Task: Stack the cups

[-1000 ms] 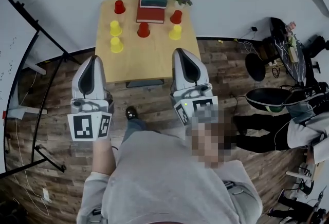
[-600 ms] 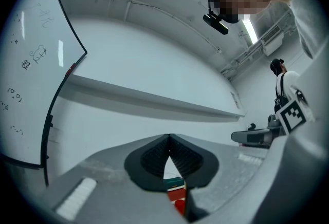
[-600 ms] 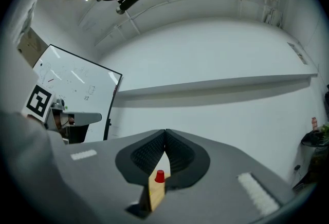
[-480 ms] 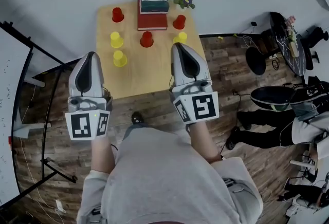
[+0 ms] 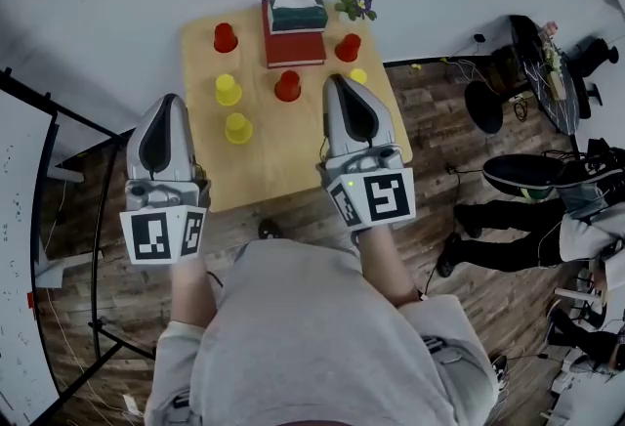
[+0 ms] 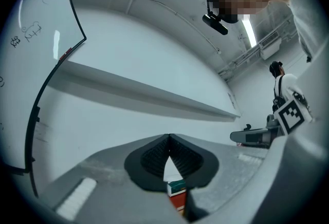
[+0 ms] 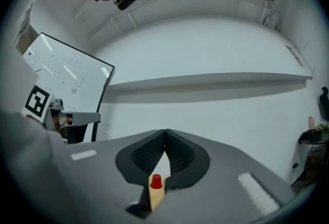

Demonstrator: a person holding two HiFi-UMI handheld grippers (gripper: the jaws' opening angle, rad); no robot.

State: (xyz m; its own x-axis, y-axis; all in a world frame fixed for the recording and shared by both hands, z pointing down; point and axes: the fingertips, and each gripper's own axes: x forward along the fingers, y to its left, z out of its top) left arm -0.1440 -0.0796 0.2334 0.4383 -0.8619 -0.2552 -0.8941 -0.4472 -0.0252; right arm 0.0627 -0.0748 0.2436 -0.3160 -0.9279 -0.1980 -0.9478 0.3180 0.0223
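Nearest, the person's grey sweatshirt point(image 5: 293, 336) and both forearms; the left gripper point(image 5: 166, 102) and right gripper point(image 5: 339, 79) are held side by side and well apart, noses pointing at the wooden table point(image 5: 283, 165); left gripper point(image 6: 168, 136) jaws pressed together at the tips, nothing between them; right gripper point(image 7: 165, 131) jaws likewise together and empty; no cup held, all six cups stand upside down and apart on the table, none stacked; near yellow cup point(image 5: 237, 128) between the two grippers, nearer the left one; second yellow cup point(image 5: 229, 89) just beyond it, ahead-right of the left gripper's tip; middle red cup point(image 5: 287, 85) just left of the right gripper's tip; right yellow cup point(image 5: 358, 76) just right of that tip, partly hidden by it; right red cup point(image 5: 348, 47) beyond it; left red cup point(image 5: 226, 37) far ahead of the left gripper; red book point(image 5: 295, 48) at the far edge between the grippers' lines, green tissue box point(image 5: 299, 14) on top; small flower plant point(image 5: 355, 1) at the far right corner.
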